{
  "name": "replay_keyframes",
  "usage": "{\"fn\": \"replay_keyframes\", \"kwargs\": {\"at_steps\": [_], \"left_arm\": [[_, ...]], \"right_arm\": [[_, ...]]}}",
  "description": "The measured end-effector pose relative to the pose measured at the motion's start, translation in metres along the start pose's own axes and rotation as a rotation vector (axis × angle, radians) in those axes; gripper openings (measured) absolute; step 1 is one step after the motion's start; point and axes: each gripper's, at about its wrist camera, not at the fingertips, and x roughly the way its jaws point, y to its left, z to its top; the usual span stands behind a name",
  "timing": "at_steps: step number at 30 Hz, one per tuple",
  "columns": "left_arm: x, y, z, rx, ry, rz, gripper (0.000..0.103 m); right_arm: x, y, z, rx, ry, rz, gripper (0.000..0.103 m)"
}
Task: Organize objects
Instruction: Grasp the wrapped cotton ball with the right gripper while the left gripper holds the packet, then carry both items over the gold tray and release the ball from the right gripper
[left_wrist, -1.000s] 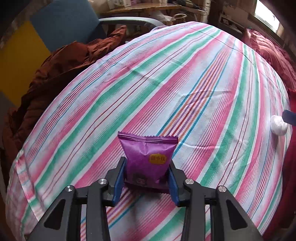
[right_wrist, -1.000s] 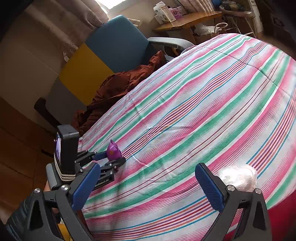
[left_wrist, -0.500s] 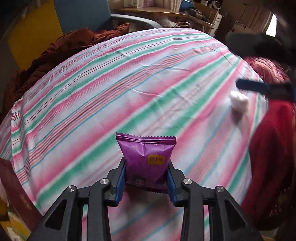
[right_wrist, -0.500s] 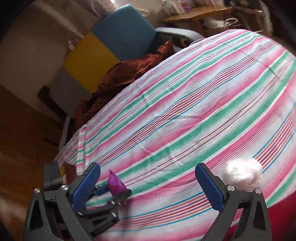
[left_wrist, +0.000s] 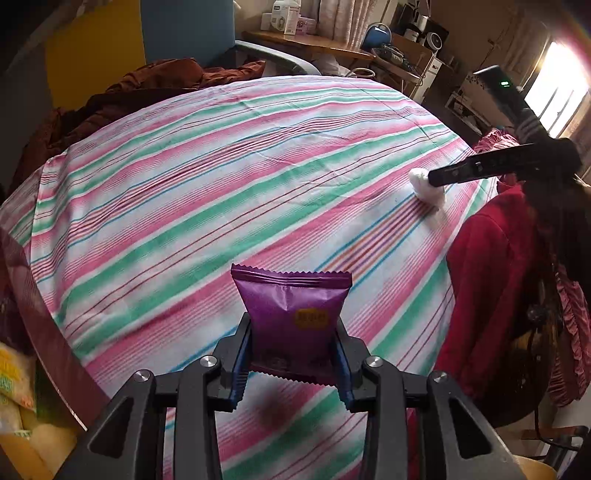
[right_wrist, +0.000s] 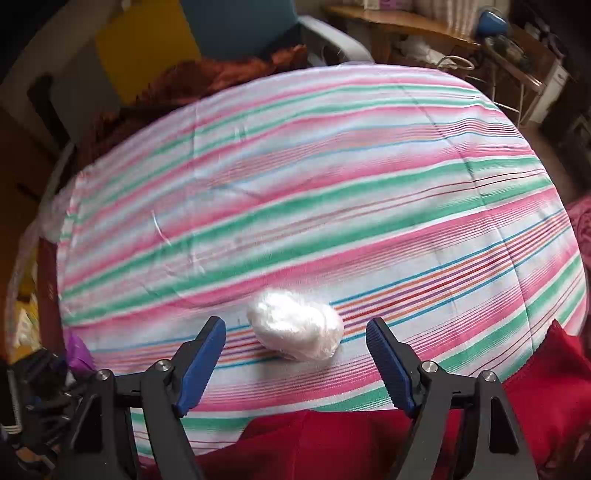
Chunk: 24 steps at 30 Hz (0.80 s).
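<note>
My left gripper is shut on a purple snack packet and holds it upright above the near edge of the striped cloth. A white crumpled plastic wad lies on the cloth near its front edge in the right wrist view; it also shows in the left wrist view at the far right. My right gripper is open, with the wad between and just beyond its fingertips. In the left wrist view the right gripper reaches over the wad. The left gripper shows at the lower left of the right wrist view.
A red garment lies along the cloth's near edge under my right gripper. A brown cloth heap and a blue and yellow chair stand behind. A box with yellow packets sits at the left. A cluttered desk is at the back.
My left gripper has swung right with the purple packet in it, bringing the box into view. My right gripper has turned right and now has the white wad centred between its open fingers.
</note>
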Motion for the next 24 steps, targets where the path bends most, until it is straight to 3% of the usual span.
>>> {"fn": "replay_keyframes", "kwargs": {"at_steps": [3, 5, 8, 12, 21, 24], "left_arm": [[-0.007, -0.001, -0.008, 0.003, -0.015, 0.008, 0.038], [-0.01, -0.001, -0.012, -0.006, -0.023, 0.0, 0.038], [-0.015, -0.002, -0.016, -0.008, -0.042, -0.007, 0.038], [-0.026, -0.003, -0.022, -0.008, -0.066, -0.011, 0.038], [-0.043, 0.007, -0.033, -0.048, -0.104, -0.001, 0.038], [-0.051, 0.011, -0.036, -0.067, -0.13, 0.005, 0.038]], "right_arm": [[0.02, 0.01, 0.002, -0.064, 0.084, -0.045, 0.067], [0.025, 0.019, 0.005, -0.114, 0.103, -0.08, 0.067], [0.038, 0.022, 0.009, -0.136, 0.148, -0.116, 0.051], [0.037, 0.024, 0.006, -0.148, 0.139, -0.122, 0.04], [0.021, 0.039, 0.002, -0.128, 0.043, -0.092, 0.039], [0.02, 0.055, 0.005, -0.132, 0.019, -0.038, 0.039]]}}
